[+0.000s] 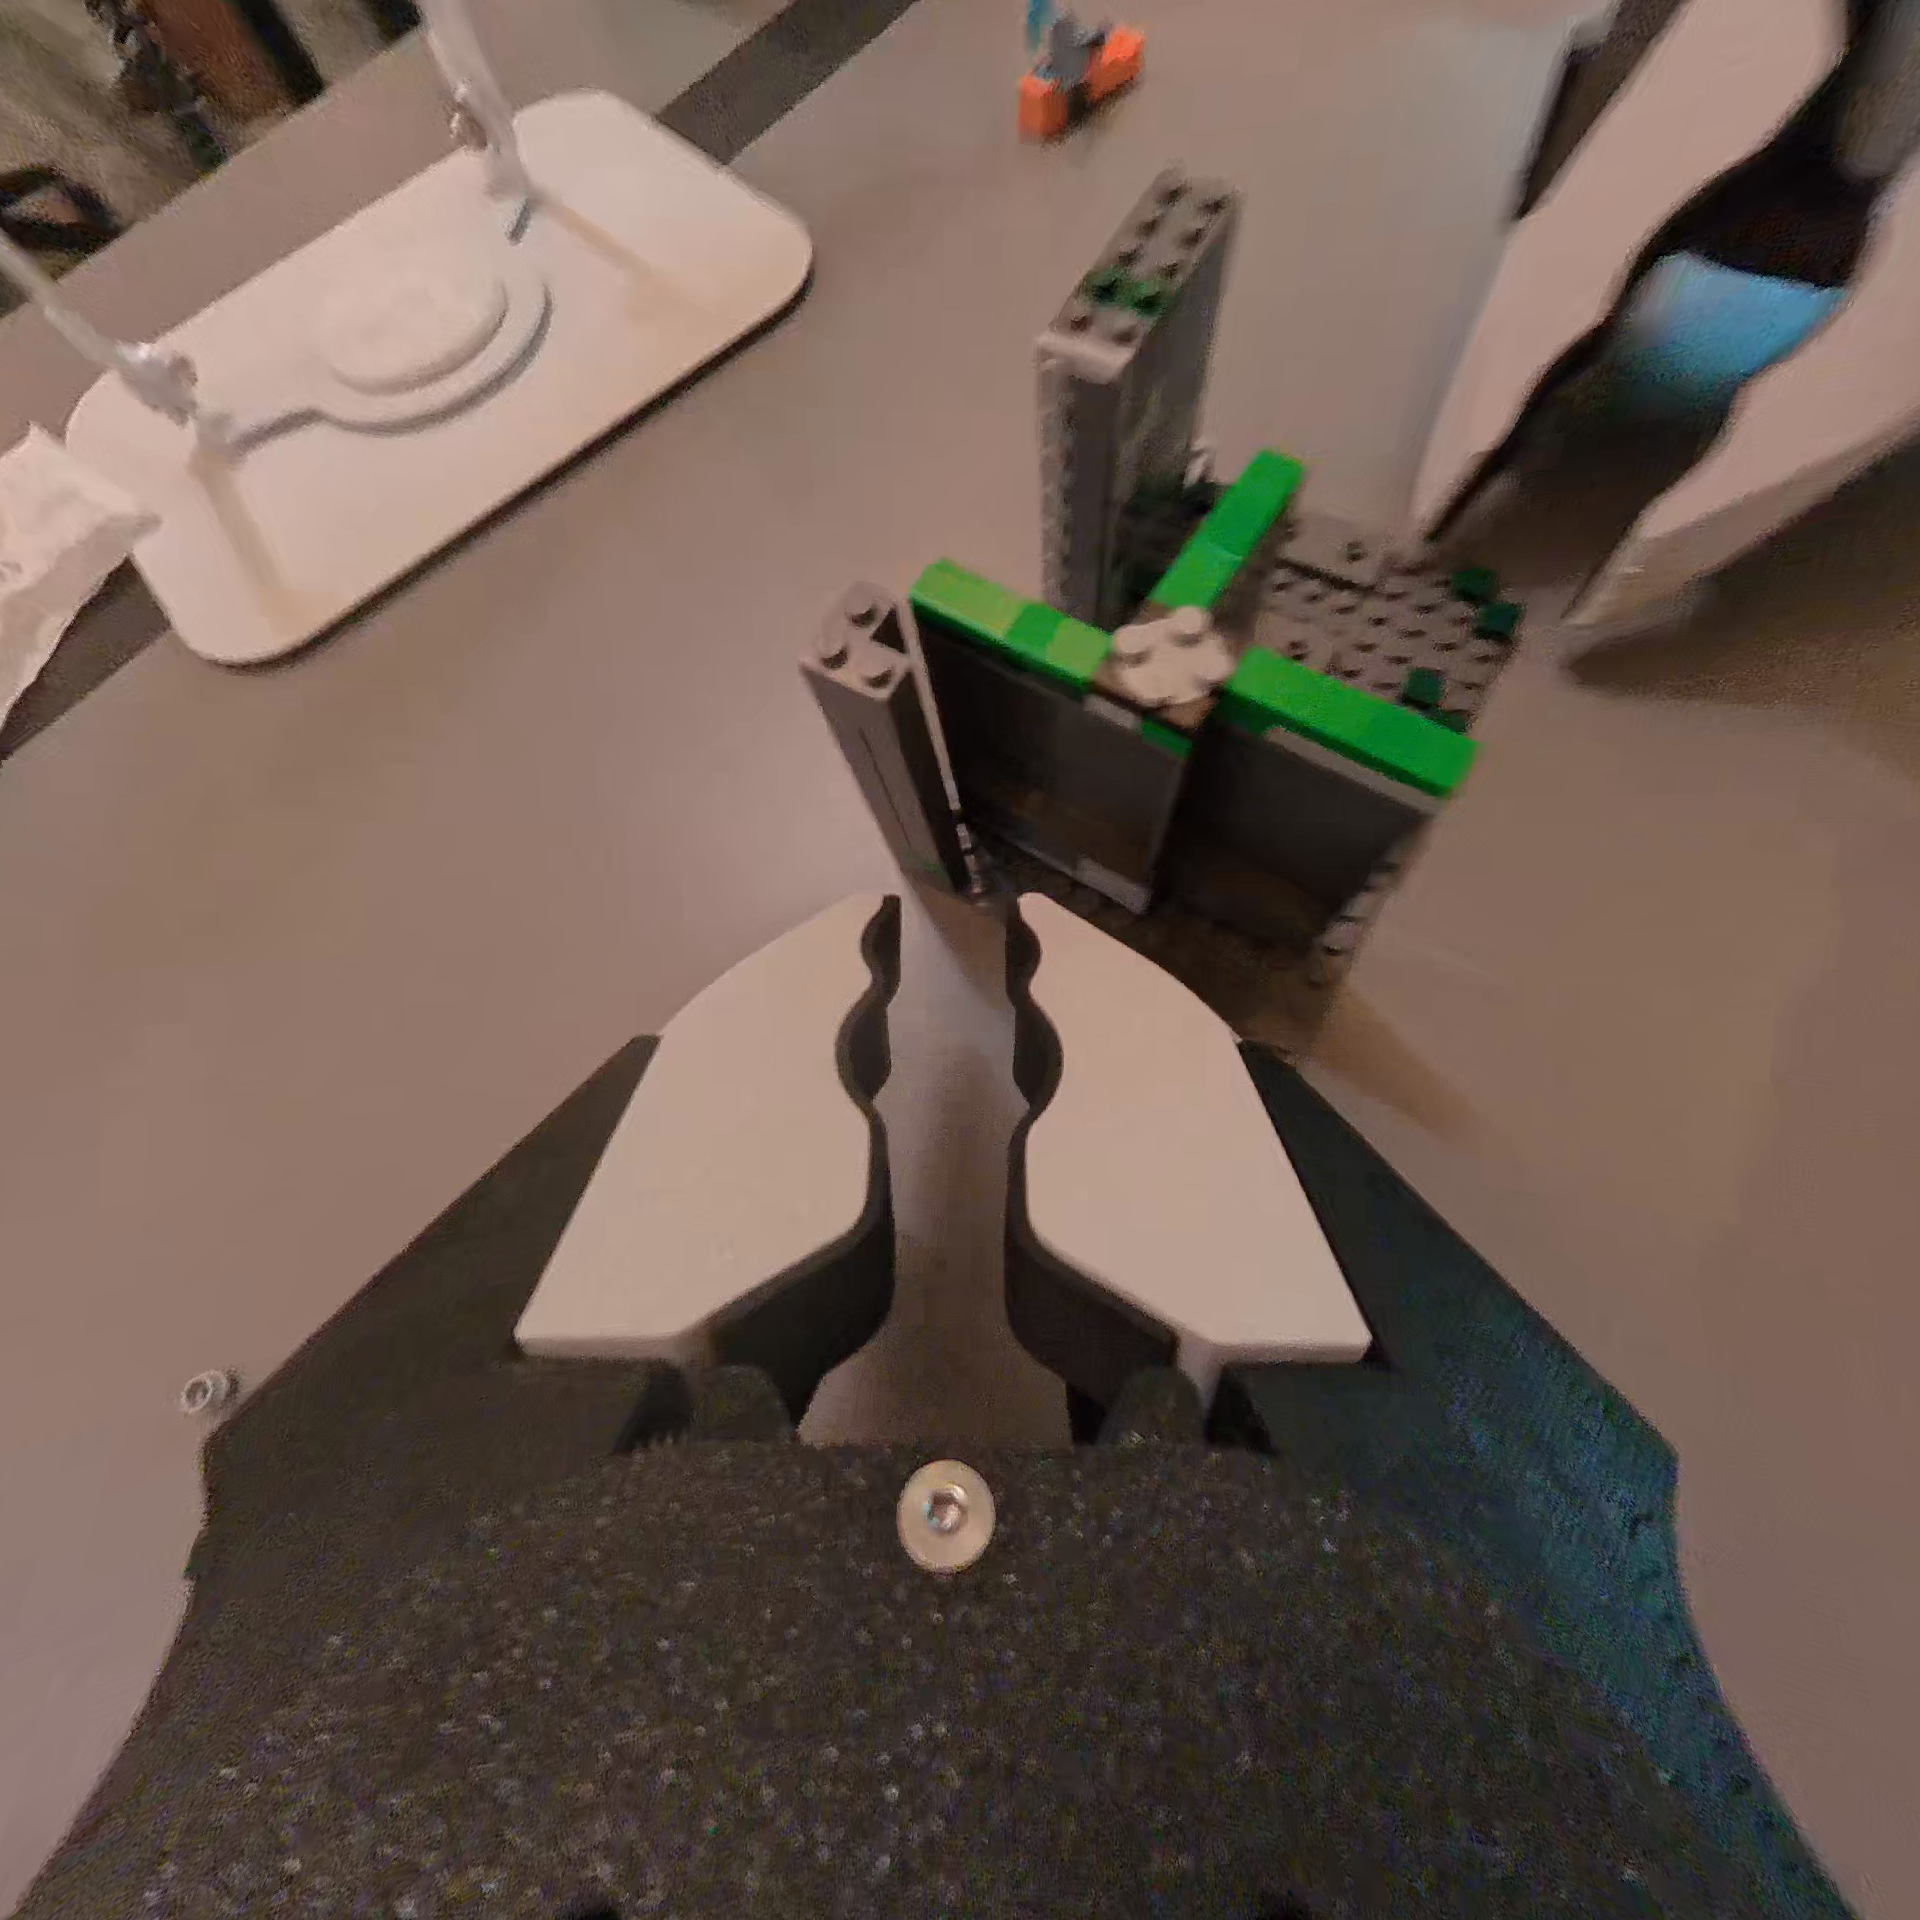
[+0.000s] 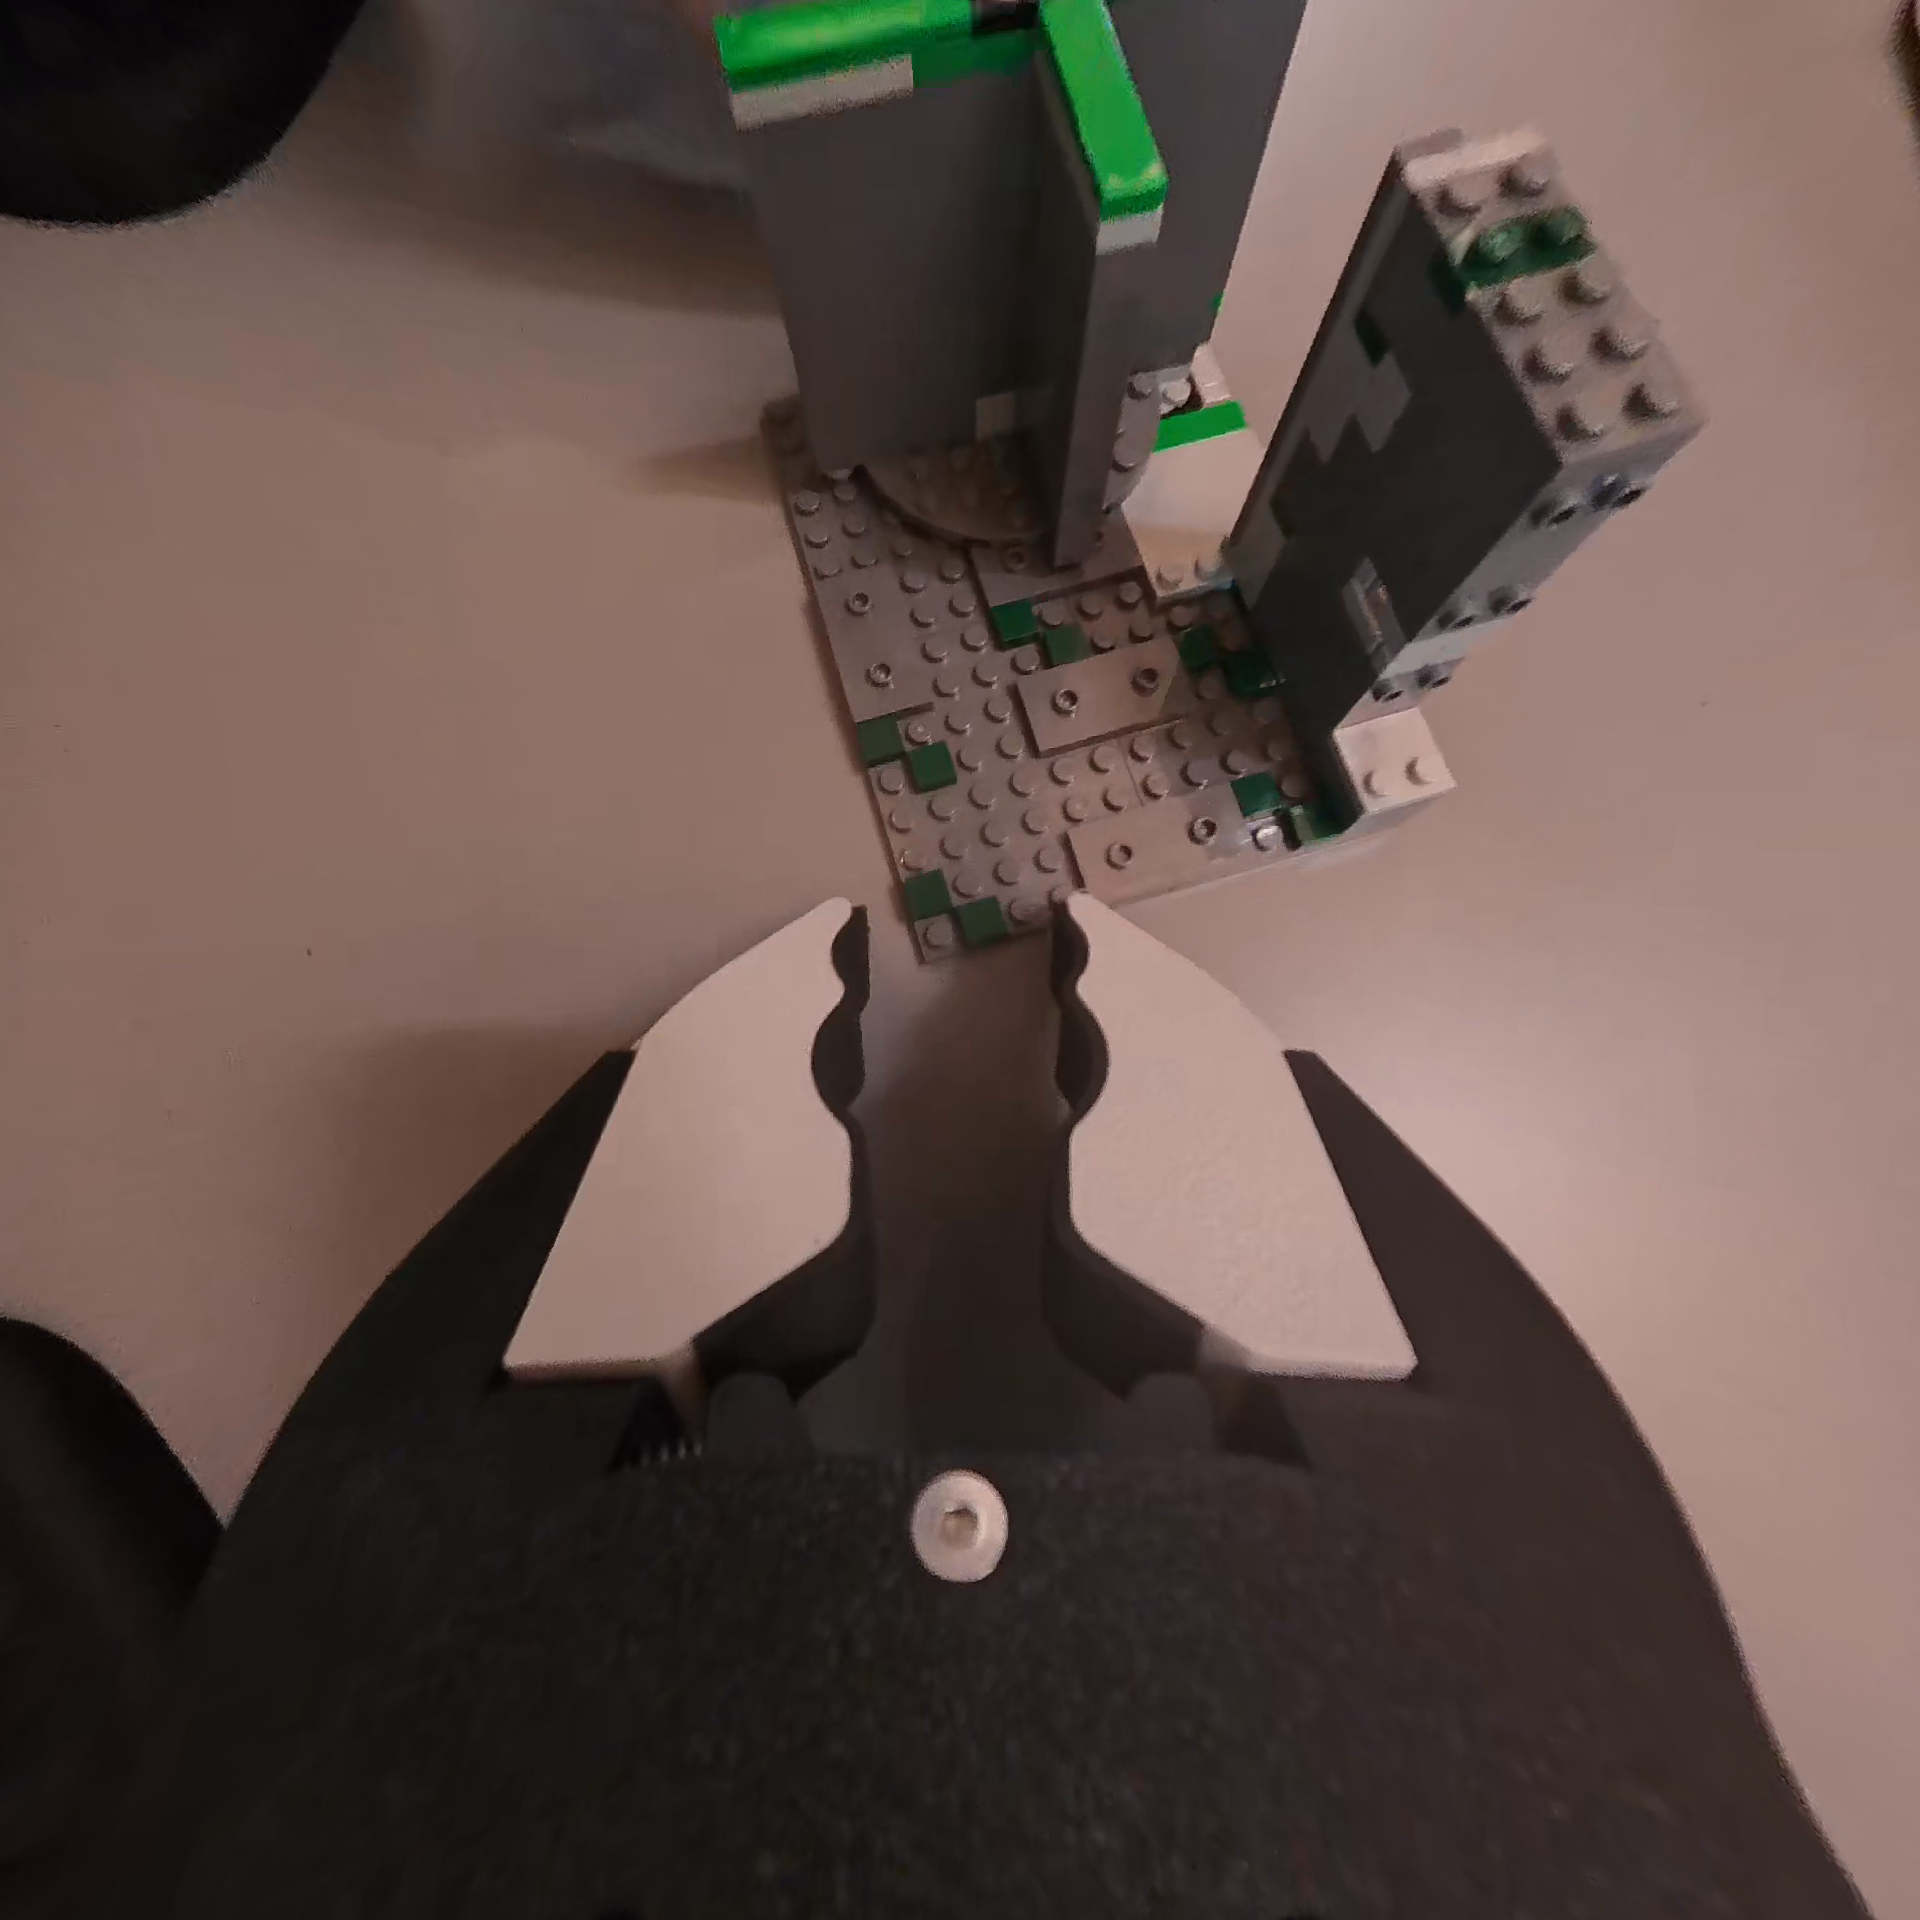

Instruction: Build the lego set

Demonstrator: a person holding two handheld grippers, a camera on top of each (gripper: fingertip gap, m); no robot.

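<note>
The lego build stands on a grey studded baseplate (image 2: pixel 966 748) with dark green tiles. Grey walls topped with bright green tiles (image 1: pixel 1340 717) form a cross, with a light grey round piece (image 1: pixel 1164 649) at its centre. A tall grey tower (image 2: pixel 1455 468) stands at one corner and also shows in the left wrist view (image 1: pixel 1132 395). A narrow grey pillar (image 1: pixel 883 727) leans at the wall's near end. My left gripper (image 1: pixel 956 914) is open and empty, its tips just short of that pillar. My right gripper (image 2: pixel 958 914) is open and empty over the baseplate's near corner.
A white stand base (image 1: pixel 436 364) lies at the back left, with a clear plastic bag (image 1: pixel 42 561) beside it. A small orange lego build (image 1: pixel 1081 73) sits at the far edge. A tiny grey piece (image 1: pixel 208 1390) lies near left. The right gripper's white fingers (image 1: pixel 1538 312) show beyond the build. Across from one pair of fingers to the other is roughly 15 cm. To the light grey round piece (image 1: pixel 1164 649): left tips about 5 cm, right tips about 12 cm.
</note>
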